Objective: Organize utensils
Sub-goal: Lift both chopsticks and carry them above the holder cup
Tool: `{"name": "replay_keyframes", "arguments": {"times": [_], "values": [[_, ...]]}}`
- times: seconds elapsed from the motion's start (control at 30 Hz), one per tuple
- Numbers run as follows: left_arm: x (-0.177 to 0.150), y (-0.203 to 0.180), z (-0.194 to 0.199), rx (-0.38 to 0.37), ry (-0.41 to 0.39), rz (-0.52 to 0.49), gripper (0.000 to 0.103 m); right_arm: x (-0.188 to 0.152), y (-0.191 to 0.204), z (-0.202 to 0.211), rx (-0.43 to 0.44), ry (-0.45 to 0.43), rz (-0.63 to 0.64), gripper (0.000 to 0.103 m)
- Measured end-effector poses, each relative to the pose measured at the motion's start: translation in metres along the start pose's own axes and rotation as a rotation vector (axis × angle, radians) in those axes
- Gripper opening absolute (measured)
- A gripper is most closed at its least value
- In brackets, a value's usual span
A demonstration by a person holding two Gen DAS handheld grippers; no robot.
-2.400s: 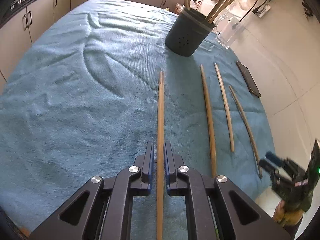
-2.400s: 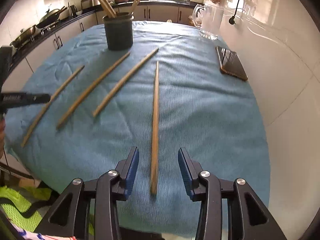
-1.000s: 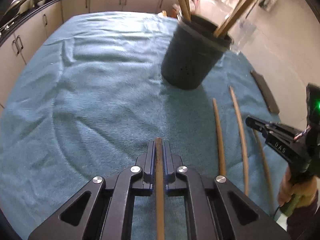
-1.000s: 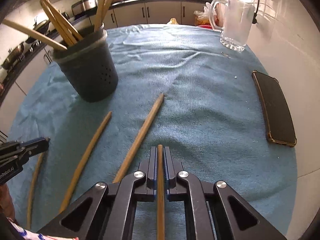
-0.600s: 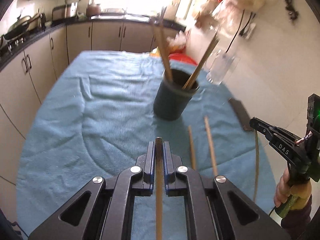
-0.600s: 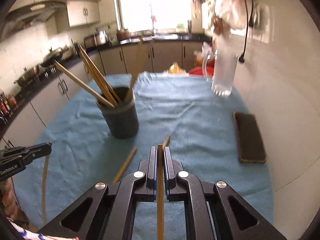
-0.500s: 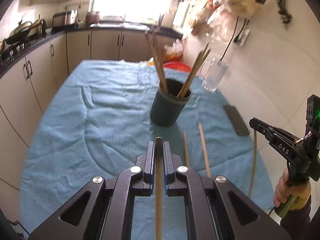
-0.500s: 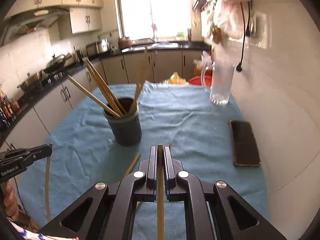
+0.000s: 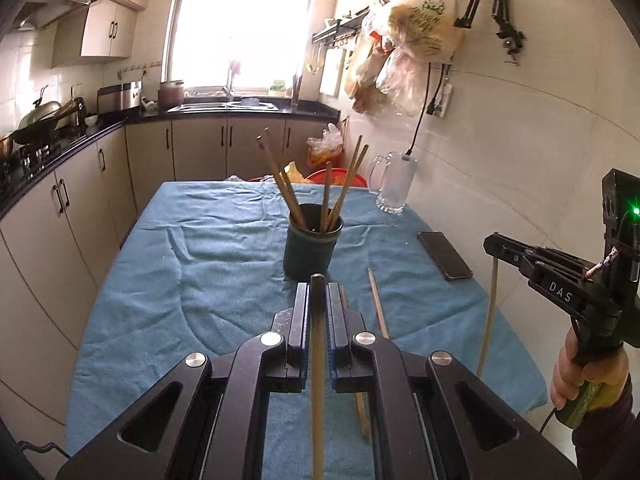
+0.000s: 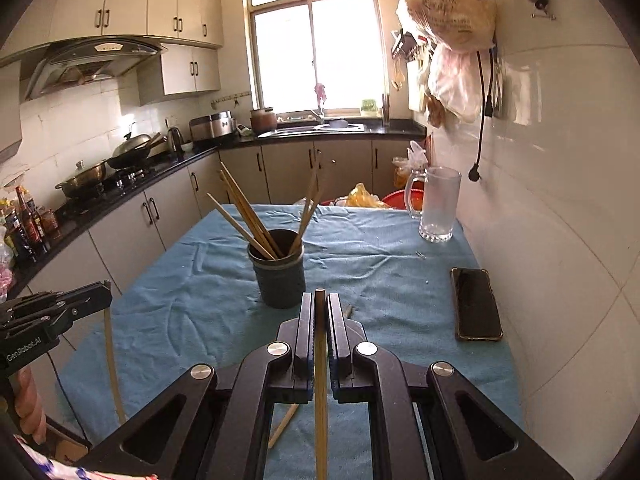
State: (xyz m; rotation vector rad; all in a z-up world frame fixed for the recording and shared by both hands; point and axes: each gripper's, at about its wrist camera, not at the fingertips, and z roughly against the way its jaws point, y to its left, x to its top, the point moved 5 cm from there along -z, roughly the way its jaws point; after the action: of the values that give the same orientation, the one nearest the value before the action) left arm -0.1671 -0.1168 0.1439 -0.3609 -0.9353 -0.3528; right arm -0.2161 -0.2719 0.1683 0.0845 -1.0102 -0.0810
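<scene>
On the counter [image 9: 168,280] a holder [image 9: 312,246] is seen, with 2 chopsticks [image 9: 376,300] left flat beside it. The left hand-held gripper [image 9: 318,304] is clenched on 1 stick [image 9: 318,392], the right hand-held gripper [image 10: 319,312] on another [image 10: 321,400]. Each held stick is aligned along the fingers, tip toward the holder. They are judged light, stiff and slippery, best gripped near 1 end.

Ahead of you and to the right, a dark phone [image 10: 476,304] lies flat on the blue cloth [image 10: 192,304] beside the tiled wall. Farther on along that wall stands a clear glass mug [image 10: 438,204]. Plastic bags [image 9: 416,32] hang high on your right, and a wok [image 10: 130,154] sits far left.
</scene>
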Motion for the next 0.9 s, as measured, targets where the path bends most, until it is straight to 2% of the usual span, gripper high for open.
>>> {"name": "replay_keyframes", "arguments": {"times": [0.33, 0.9], "values": [[0.013, 0.002, 0.018, -0.046, -0.049, 0.039, 0.007, 0.010, 0.003, 0.015, 0.019, -0.041, 0.002, 0.006], [0.041, 0.012, 0.023, -0.051, -0.102, 0.053, 0.007, 0.030, 0.002, 0.006, 0.048, -0.064, 0.004, 0.006]]}}
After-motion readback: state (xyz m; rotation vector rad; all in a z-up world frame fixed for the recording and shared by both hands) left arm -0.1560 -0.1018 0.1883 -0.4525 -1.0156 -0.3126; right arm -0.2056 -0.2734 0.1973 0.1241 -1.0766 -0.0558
